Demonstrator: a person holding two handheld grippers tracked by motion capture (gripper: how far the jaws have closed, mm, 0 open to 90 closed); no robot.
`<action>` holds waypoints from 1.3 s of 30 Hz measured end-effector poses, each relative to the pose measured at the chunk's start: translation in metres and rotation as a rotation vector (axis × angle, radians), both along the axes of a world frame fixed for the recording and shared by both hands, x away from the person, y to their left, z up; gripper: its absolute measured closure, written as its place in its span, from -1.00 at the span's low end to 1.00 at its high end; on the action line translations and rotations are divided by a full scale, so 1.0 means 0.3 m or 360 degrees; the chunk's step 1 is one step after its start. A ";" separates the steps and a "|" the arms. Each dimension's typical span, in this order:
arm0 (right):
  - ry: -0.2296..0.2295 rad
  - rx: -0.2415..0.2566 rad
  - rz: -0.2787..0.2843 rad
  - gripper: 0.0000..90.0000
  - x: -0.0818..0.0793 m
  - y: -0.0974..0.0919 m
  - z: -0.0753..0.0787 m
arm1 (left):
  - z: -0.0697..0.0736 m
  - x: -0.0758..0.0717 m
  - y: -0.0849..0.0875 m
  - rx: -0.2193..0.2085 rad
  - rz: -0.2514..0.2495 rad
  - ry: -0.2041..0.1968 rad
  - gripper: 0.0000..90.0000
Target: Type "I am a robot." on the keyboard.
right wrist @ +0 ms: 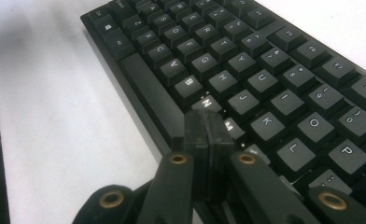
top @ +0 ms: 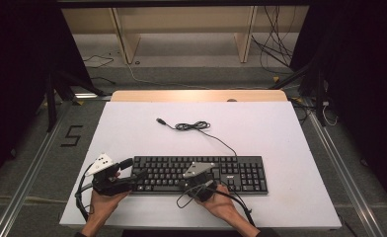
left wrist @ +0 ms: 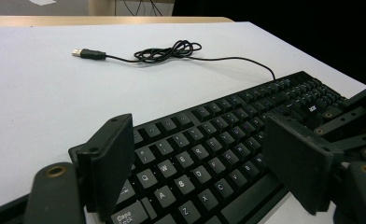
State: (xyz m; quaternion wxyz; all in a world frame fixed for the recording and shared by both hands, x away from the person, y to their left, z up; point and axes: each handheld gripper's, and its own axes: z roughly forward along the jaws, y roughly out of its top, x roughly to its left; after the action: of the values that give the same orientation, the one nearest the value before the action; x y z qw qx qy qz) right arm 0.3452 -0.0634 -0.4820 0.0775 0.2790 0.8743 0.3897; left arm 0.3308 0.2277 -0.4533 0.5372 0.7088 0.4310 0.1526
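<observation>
Two grippers sit nearest the camera at the table's front edge: the left gripper stands wide open with the keyboard's left end between its jaws, gripping nothing, while the right gripper is pressed fully shut, empty, its tip apparently touching a key near N. One black keyboard lies on the white table, its single USB cable coiled behind. Beyond stands grey floor with wooden shelving.

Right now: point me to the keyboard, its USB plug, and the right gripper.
keyboard (top: 241,173): high view, keys right of the main block.
USB plug (left wrist: 83,53): left gripper view, the plug's metal-tipped end on the white table.
right gripper (right wrist: 207,126): right gripper view, tips of the shut jaws by the N key.
</observation>
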 end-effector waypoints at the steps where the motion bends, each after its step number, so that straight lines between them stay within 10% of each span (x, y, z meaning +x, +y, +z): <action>1: -0.0007 0.0000 -0.0003 1.00 -0.001 0.001 -0.001 | 0.000 0.000 0.000 0.0001 0.0000 0.0000 -0.44; 13: 0.0015 0.0039 -0.0013 0.97 0.000 -0.007 0.007 | -0.001 0.002 0.002 -0.0001 0.0002 0.0001 -0.44; 28: -0.0022 0.0278 -0.0064 -0.21 0.008 -0.081 0.097 | -0.003 0.005 0.002 0.0013 0.0005 0.0015 -0.44; 39: -0.0072 0.0298 -0.0109 -0.57 -0.001 -0.125 0.117 | -0.027 0.031 -0.008 0.0061 0.0014 0.0134 -0.32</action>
State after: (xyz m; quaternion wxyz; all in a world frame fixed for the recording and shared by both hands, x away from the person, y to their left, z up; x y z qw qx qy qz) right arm 0.3449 -0.1009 -0.4468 0.0840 0.3059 0.8221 0.4728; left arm 0.3402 0.2254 -0.4613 0.5042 0.7228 0.4533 0.1333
